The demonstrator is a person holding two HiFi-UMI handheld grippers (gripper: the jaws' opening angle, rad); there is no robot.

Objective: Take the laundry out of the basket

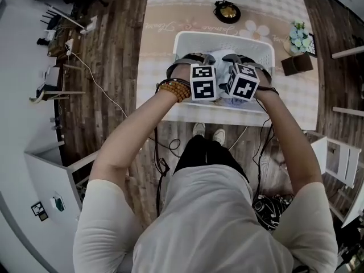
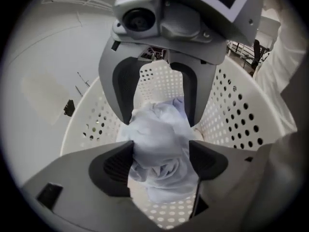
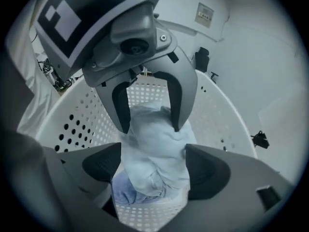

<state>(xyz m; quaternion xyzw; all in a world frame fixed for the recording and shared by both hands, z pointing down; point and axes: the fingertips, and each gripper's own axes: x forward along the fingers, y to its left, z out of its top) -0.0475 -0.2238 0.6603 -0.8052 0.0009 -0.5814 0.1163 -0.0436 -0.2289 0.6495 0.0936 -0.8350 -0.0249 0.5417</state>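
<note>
A table (image 1: 165, 33) under a pale checked cloth with a beige band stands on a dark wood-plank floor (image 1: 114, 16). Toward its far side sits a round dark-and-gold object (image 1: 227, 11). Near its right end a small pot of pale flowers (image 1: 299, 37) stands just beside a brown box (image 1: 297, 64). A thin cable (image 1: 98, 82) trails across the floor at left. A white cabinet (image 1: 51, 175) stands at lower left, and a black-and-white patterned item (image 1: 272, 209) lies at lower right.

The left arm (image 1: 139, 132) and right arm (image 1: 287, 132) stretch forward side by side over the basket (image 1: 187, 37). The left claw (image 2: 159, 163) and right claw (image 3: 153, 166) point steeply down into the basket. They sit close together, tips facing, each with its jaws spread wide.
</note>
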